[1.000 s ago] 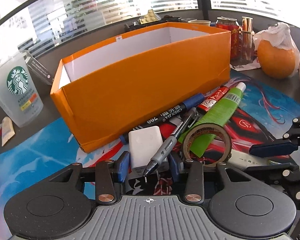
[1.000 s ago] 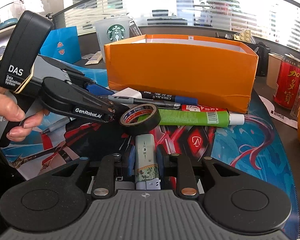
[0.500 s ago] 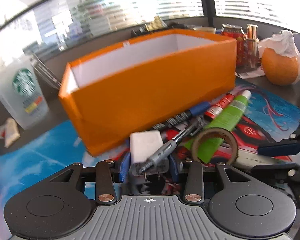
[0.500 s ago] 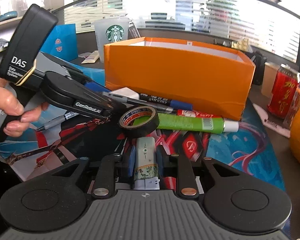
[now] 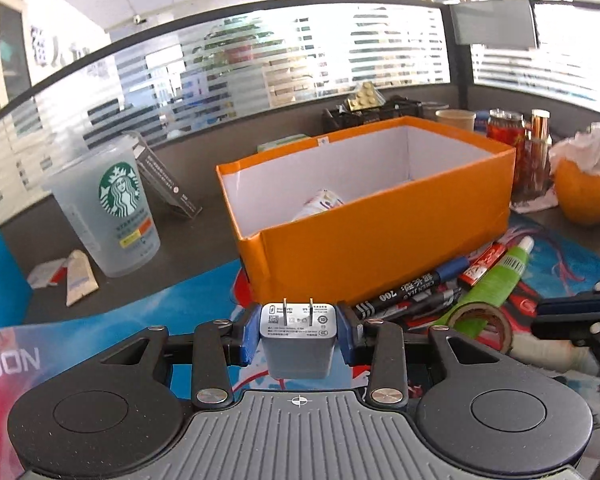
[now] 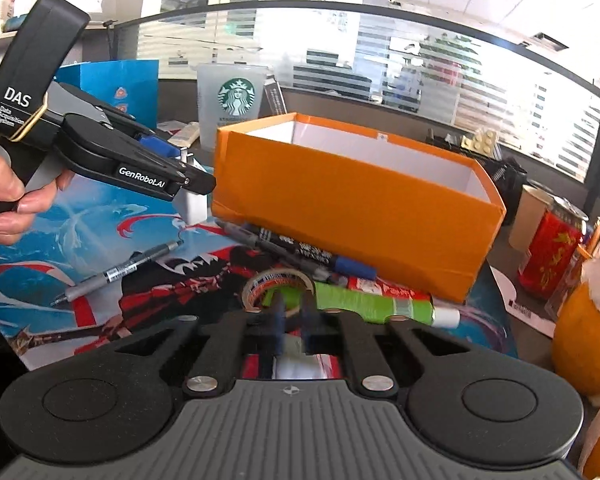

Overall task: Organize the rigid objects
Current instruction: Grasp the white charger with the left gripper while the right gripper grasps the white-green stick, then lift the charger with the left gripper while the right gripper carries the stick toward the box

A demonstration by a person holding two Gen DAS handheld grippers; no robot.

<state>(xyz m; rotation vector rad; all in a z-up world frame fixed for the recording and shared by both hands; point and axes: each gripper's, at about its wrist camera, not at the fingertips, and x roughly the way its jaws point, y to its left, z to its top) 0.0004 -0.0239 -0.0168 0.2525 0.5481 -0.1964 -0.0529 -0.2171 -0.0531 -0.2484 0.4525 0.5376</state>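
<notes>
Left wrist view shows the left gripper point(image 5: 298, 334) clamped on the charger point(image 5: 297, 326) just short of the box point(image 5: 380, 240), the right gripper point(image 6: 291, 314) closed empty; releasing early would drop it against the box's near wall.

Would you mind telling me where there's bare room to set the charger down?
Most of the orange box floor is bare; one packet lies near its front. The mat left of the silver pen is open. In front of the box, markers, tape and tube crowd together.
</notes>
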